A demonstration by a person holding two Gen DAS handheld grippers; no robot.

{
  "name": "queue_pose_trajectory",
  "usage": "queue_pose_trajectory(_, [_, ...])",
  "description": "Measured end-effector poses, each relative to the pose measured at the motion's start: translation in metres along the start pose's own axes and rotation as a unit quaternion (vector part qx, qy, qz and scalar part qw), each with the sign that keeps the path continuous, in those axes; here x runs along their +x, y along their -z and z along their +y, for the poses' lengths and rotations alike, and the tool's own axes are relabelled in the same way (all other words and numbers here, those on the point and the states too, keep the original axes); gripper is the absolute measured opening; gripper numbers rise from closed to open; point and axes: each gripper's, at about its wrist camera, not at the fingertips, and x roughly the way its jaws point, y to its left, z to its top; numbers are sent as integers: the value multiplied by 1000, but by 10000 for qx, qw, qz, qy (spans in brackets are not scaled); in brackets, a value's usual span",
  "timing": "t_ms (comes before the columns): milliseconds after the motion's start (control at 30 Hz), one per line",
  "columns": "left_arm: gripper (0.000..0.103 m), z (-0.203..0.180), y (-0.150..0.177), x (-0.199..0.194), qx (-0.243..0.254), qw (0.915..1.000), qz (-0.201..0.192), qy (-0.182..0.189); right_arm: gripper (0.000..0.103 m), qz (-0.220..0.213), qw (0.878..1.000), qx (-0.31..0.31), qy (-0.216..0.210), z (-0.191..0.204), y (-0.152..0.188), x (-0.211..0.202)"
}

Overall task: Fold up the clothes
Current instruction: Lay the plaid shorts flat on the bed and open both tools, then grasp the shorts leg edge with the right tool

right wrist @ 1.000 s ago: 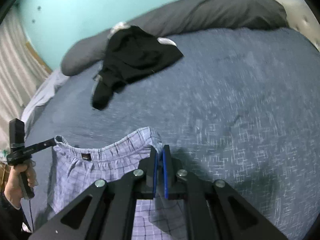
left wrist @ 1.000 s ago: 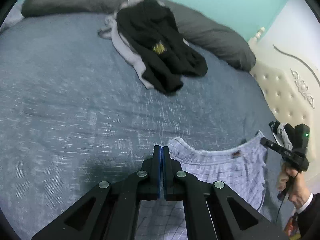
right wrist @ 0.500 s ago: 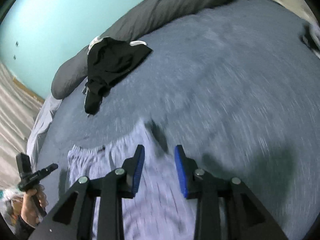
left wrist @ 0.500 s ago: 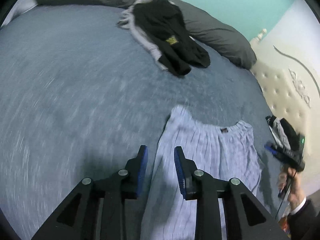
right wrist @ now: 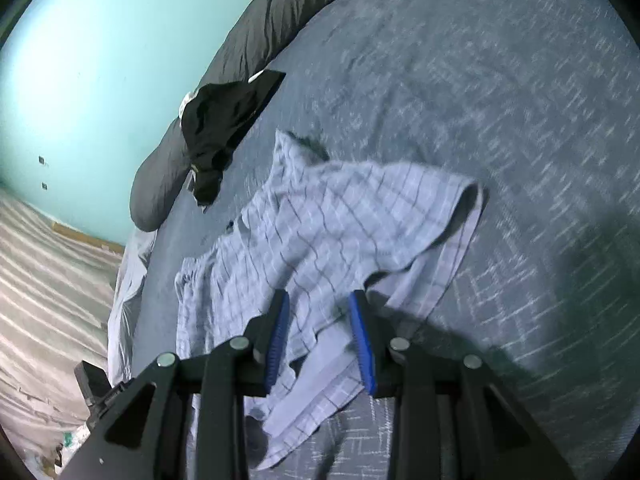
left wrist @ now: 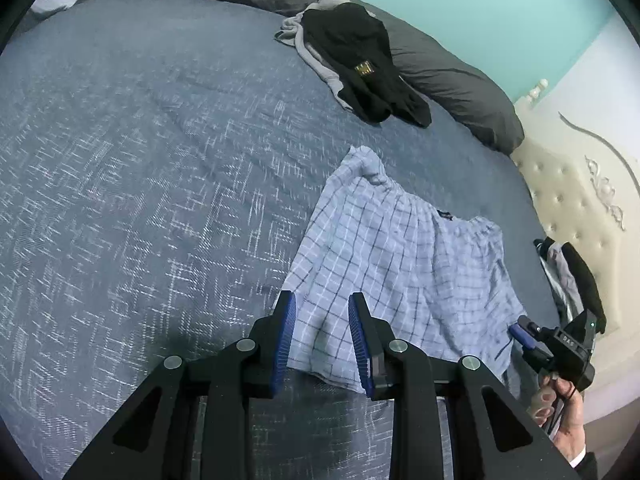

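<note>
2 sets of fingers, left gripper (left wrist: 322, 334) and right gripper (right wrist: 318, 338), stand parted over the checked shorts (left wrist: 404, 268), gripping nothing; laying-out looks finished, so next regrip its hem to fold.

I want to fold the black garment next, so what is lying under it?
A grey garment pokes out from beneath the black garment; both rest on the dark grey pillow and blue bedspread. How far the grey piece extends underneath is hidden.
</note>
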Motion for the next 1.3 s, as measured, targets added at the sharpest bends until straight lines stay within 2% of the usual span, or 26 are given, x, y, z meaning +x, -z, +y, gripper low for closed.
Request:
queue_pose_trajectory(133, [30, 1, 3, 14, -37, 9999, 94, -27, 30, 158, 9998, -82, -31, 2, 5, 18])
queue_pose_trajectory(233, [31, -5, 5, 16, 48, 9999, 120, 2, 17, 146, 9998, 106, 20, -5, 8, 23])
queue_pose_trajectory(300, [33, -9, 6, 18, 101, 9998, 155, 30, 14, 113, 9995, 279, -135, -9, 8, 21])
queue_pose_trajectory(367, [35, -12, 7, 19, 139, 9997, 182, 61, 4, 82, 9995, 223, -200, -7, 8, 19])
queue_pose_trajectory(533, [39, -9, 11, 21, 57, 9996, 239, 107, 2, -184, 9988, 206, -411, -4, 6, 5])
queue_pose_trajectory(600, [45, -7, 12, 21, 64, 9996, 264, 38, 2, -280, 9983, 212, -459, -4, 5, -2])
queue_pose_trajectory(800, [47, 7, 15, 13, -9, 9995, 198, -243, 2, -567, 9966, 336, -497, -11, -3, -21])
queue_pose_trajectory(1133, [47, 15, 17, 15, -98, 9991, 292, -302, 2, -648, 9954, 705, -25, -37, -2, -28])
queue_pose_trajectory(1300, [47, 18, 16, 16, -149, 9989, 320, -312, 3, -476, 9964, 667, -222, -35, 1, -18])
